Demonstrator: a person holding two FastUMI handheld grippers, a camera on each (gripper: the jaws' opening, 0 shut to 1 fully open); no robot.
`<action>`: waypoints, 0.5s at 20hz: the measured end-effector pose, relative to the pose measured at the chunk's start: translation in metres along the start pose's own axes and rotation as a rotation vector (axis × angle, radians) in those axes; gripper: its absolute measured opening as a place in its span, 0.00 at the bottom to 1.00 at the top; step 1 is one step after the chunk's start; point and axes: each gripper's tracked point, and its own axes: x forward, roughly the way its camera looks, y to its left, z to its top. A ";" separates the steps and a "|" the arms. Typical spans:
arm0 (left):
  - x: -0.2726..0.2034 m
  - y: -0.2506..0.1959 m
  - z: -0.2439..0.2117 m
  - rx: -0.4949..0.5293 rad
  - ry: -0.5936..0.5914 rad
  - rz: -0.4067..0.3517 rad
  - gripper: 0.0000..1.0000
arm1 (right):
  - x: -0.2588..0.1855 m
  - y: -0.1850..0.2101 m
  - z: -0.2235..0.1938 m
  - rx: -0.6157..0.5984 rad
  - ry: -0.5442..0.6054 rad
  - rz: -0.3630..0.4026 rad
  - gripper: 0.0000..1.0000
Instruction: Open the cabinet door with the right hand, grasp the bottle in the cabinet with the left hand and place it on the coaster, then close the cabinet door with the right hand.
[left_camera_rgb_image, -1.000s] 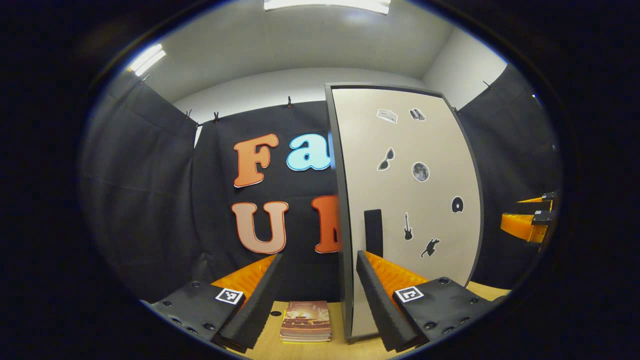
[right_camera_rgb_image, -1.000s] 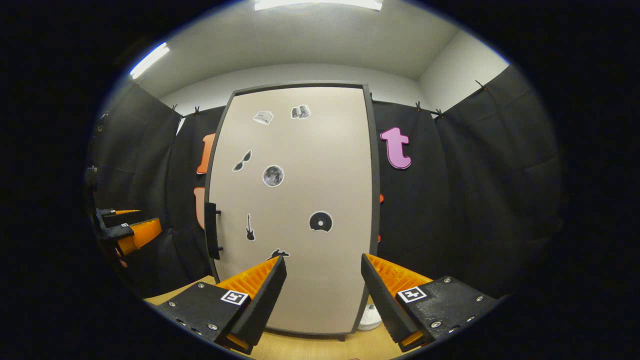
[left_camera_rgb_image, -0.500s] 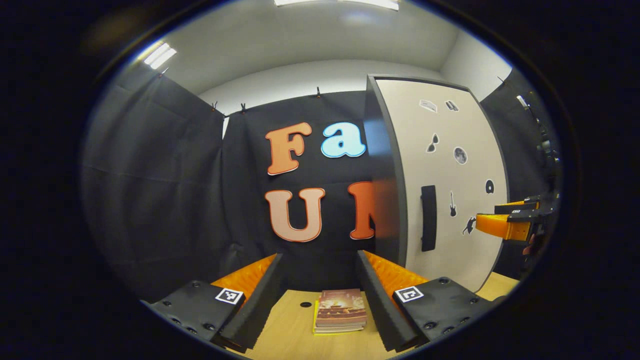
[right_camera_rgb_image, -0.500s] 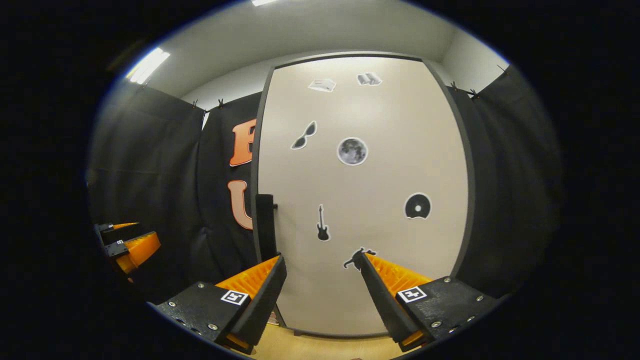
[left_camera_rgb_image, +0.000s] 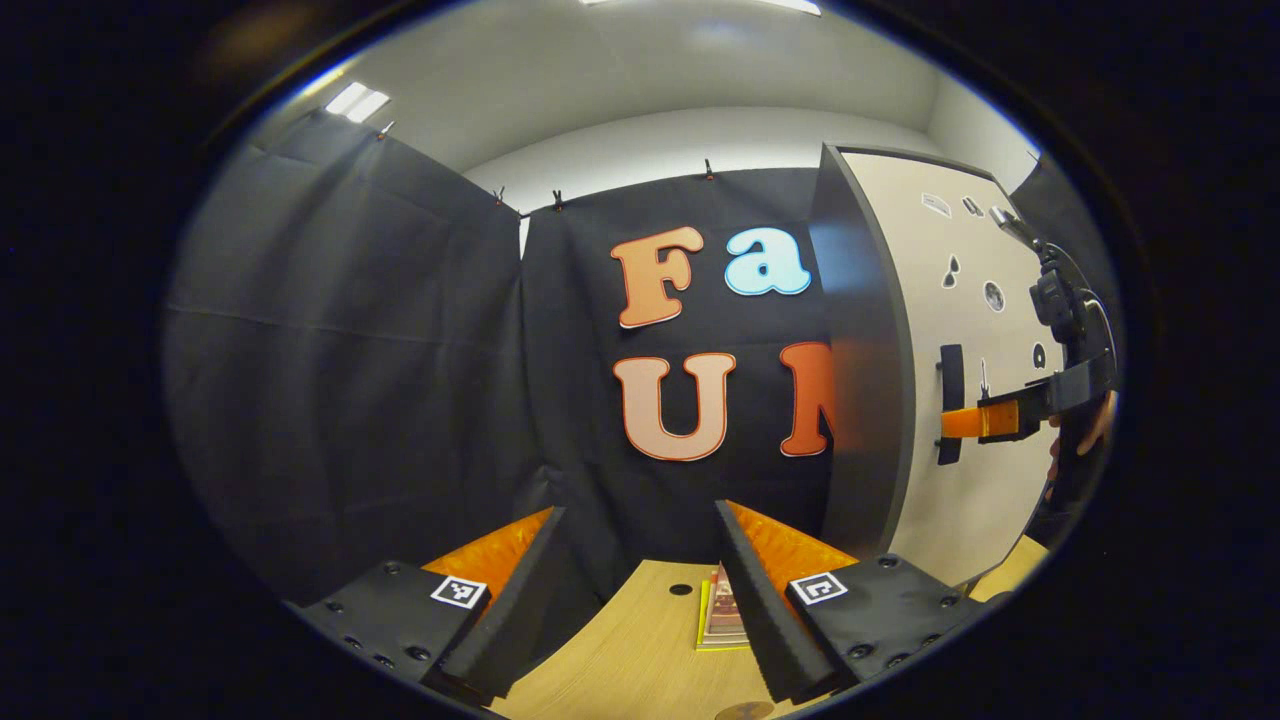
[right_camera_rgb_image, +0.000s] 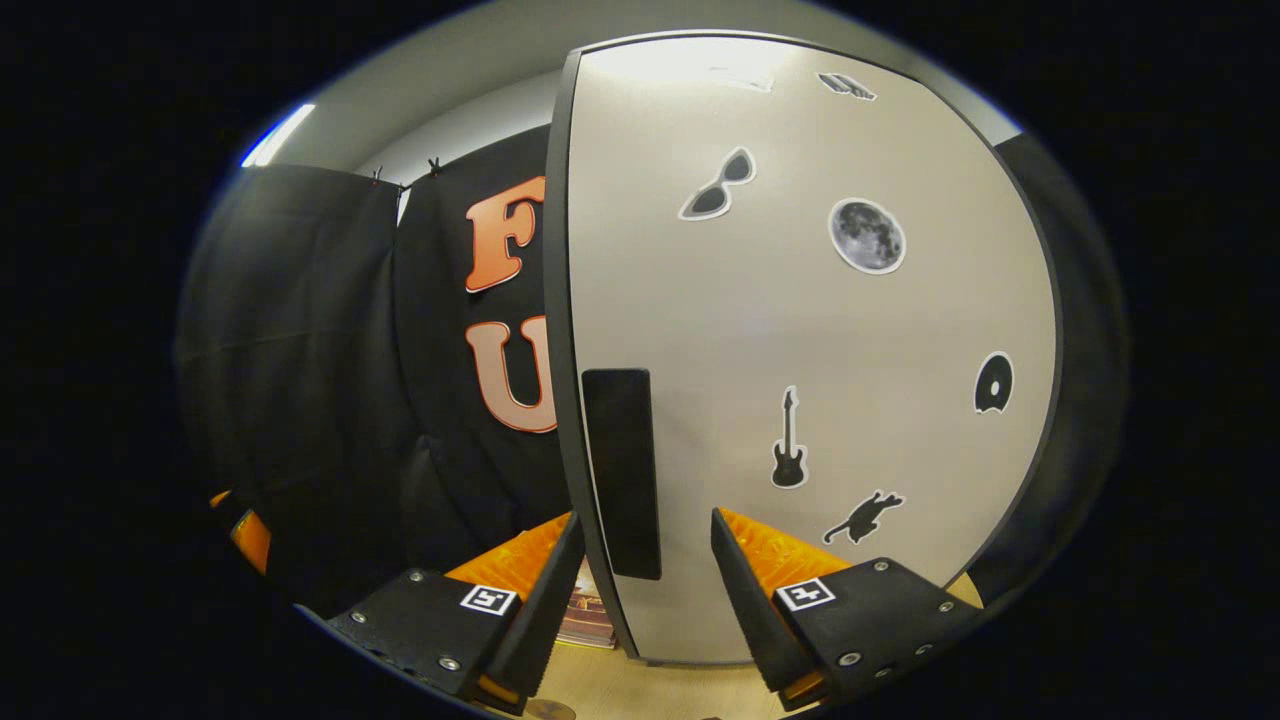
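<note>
Right tool (right_camera_rgb_image: 640, 590) is standing wide open, gripping nothing, its fingers straddling the dark handle (right_camera_rgb_image: 621, 470) at the hinge-free edge of the cabinet door (right_camera_rgb_image: 800, 350), which is sitting shut. Left tool (left_camera_rgb_image: 635, 590) is hovering open and empty over the tabletop (left_camera_rgb_image: 620, 650) near a stack of books (left_camera_rgb_image: 718, 620). Bottle presumably inside, unseen. Risk: fingers closing off-centre could be slipping off the handle, or a hard pull rocking the cabinet.

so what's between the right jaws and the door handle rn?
Nothing: in the right gripper view, the open right gripper has the handle directly ahead, with no object between. In the left gripper view it reaches the handle.
</note>
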 end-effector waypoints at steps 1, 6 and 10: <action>-0.001 0.002 -0.002 -0.002 0.007 0.002 0.94 | 0.007 0.001 -0.001 0.009 0.015 -0.013 0.72; -0.003 0.001 -0.011 0.003 0.036 -0.009 0.94 | 0.021 0.003 -0.005 0.064 0.041 -0.060 0.37; -0.003 -0.001 -0.005 0.014 0.054 -0.010 0.93 | 0.019 0.003 -0.006 0.068 0.042 -0.066 0.29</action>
